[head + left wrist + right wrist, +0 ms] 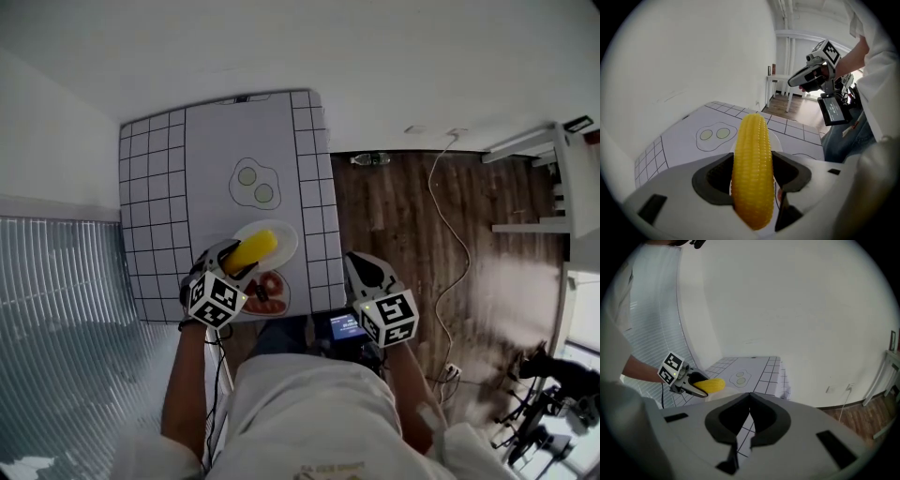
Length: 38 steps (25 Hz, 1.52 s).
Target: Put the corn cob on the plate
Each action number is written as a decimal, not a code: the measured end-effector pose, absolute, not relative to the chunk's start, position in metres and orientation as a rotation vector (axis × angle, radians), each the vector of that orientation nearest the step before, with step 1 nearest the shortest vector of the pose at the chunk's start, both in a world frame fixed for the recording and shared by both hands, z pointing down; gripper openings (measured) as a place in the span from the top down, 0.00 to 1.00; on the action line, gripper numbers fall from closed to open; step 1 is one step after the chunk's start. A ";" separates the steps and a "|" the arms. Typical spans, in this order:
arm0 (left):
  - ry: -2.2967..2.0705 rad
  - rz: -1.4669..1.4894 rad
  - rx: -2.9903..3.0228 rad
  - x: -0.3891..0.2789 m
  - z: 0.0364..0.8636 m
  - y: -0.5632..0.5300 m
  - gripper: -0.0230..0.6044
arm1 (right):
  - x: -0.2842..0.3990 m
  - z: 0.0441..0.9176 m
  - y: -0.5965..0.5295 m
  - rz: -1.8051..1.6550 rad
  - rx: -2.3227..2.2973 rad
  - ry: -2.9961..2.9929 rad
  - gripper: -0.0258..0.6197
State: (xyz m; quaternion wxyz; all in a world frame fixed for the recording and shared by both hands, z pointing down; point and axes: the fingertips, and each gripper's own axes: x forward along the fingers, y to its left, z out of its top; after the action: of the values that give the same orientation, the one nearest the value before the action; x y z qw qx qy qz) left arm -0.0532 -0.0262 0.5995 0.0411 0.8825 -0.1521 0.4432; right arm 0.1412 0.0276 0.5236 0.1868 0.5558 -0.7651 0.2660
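The corn cob (pixel 251 251) is sitting lengthwise between the jaws of the left tool (pixel 236 260), which is clenching it on both sides about halfway along, so that its rounded far end is sticking out well past the tips. In the left gripper view the corn cob (pixel 751 173) is standing nearly upright in the picture, with each dark pad pressing against its yellow kernels. From the head view it is hanging over the near left part of the white plate (pixel 287 246); whether it is touching the plate cannot be told. The plate is lying on the tabletop (pixel 155 187), which is wearing a pale cloth with a checked border, and a fried egg drawing (pixel 255 183) is showing on the cloth just beyond the plate. The right tool (pixel 367 274) is hovering off the tabletop's right edge, above the wooden floor (pixel 403 216), well apart from the plate. Its jaws are meeting at the tips with nothing between them (pixel 749 396), and it is pointing across the cloth.
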 end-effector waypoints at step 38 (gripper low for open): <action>-0.283 1.512 2.704 -0.023 0.649 -0.020 0.55 | 0.164 0.538 0.033 0.878 1.601 -2.106 0.95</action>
State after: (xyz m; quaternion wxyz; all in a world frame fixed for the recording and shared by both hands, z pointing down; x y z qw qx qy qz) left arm -0.0235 -0.0196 0.6489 0.0151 0.8691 -0.0908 0.4860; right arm 0.1636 0.0334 0.5381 0.1761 0.5654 -0.7438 0.3100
